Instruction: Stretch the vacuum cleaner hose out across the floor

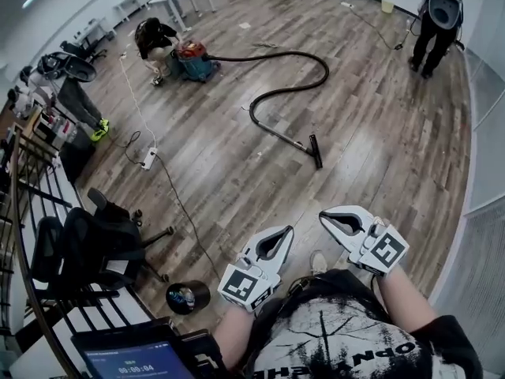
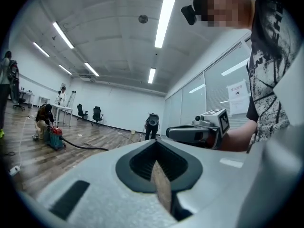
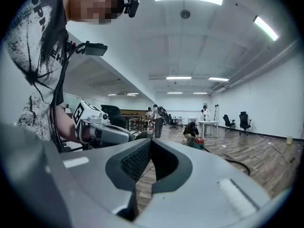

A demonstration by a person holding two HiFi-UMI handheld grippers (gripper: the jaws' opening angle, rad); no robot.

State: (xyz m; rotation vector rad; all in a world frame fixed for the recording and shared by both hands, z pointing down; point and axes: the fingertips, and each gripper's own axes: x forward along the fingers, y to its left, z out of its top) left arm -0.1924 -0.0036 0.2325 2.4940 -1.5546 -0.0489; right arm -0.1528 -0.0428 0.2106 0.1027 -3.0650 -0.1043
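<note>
A red and teal vacuum cleaner [image 1: 189, 60] stands on the wood floor far ahead, with a person [image 1: 154, 39] crouched beside it. Its black hose [image 1: 316, 63] loops right, bends back, and ends at a floor nozzle [image 1: 316, 151] mid-floor. My left gripper [image 1: 289, 230] and right gripper [image 1: 323, 216] are held level near my body, far from the hose, both shut and holding nothing. The left gripper view shows the cleaner [image 2: 55, 137], a stretch of hose [image 2: 88, 147] and my shut left gripper [image 2: 156, 144]. The right gripper view shows the cleaner [image 3: 198, 141], the hose [image 3: 237, 164] and my shut right gripper [image 3: 151, 144].
A white power strip [image 1: 148, 159] and its cables trail across the floor at left. Black office chairs [image 1: 99, 239] and a black round can [image 1: 187, 297] stand close on my left. One person [image 1: 438, 22] stands far right, another [image 1: 75, 93] at the left by desks.
</note>
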